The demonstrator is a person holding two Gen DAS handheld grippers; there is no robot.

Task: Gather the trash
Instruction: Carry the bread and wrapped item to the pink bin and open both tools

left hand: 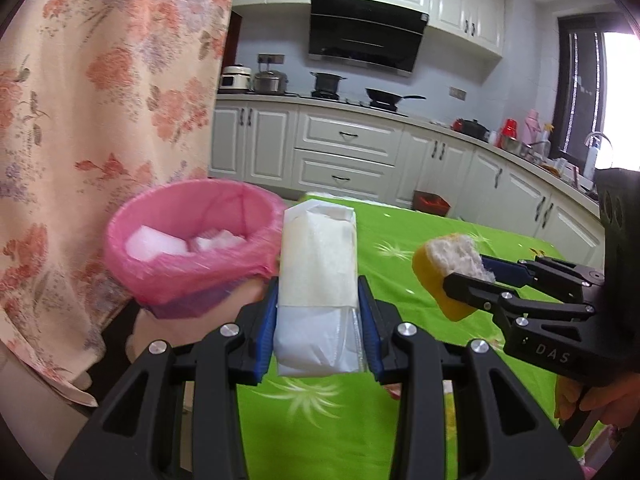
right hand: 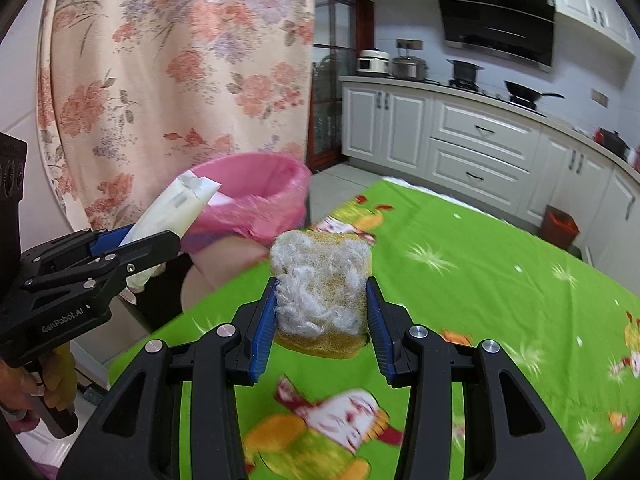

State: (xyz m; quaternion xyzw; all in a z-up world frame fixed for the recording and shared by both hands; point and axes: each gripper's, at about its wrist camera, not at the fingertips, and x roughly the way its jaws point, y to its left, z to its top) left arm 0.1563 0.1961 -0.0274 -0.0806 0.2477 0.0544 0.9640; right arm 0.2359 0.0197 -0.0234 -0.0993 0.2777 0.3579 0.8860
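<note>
One green tablecloth (right hand: pixel 480 248) with cartoon prints is spreading beneath both grippers; one floral curtain (left hand: pixel 100 100) is hanging beyond the fingers on the left; one run of white cabinets (left hand: pixel 344 148) is lining the far kitchen wall, carrying one pan (left hand: pixel 386 98) and two pots that I can count.

One bin lined with a pink bag (left hand: pixel 192 240) is sitting just ahead and to the left of the left fingers, off the cloth's edge; at least two white scraps (left hand: pixel 156 242) are lying inside it.

Two grippers are showing; the left gripper (left hand: pixel 318 320) is clenching one white packet (left hand: pixel 316 264) between its blue pads, the packet standing up past the fingertips and overlapping the bin's rim in the left view; from the right view the packet's tip is reaching the bin's near edge.

The right gripper (right hand: pixel 322 312) is clamping one yellow sponge (right hand: pixel 320 284) with a frayed white face, pads pressing both its sides, above the cloth and right of the bin.

One hand (right hand: pixel 24 392) is gripping the left handle.
</note>
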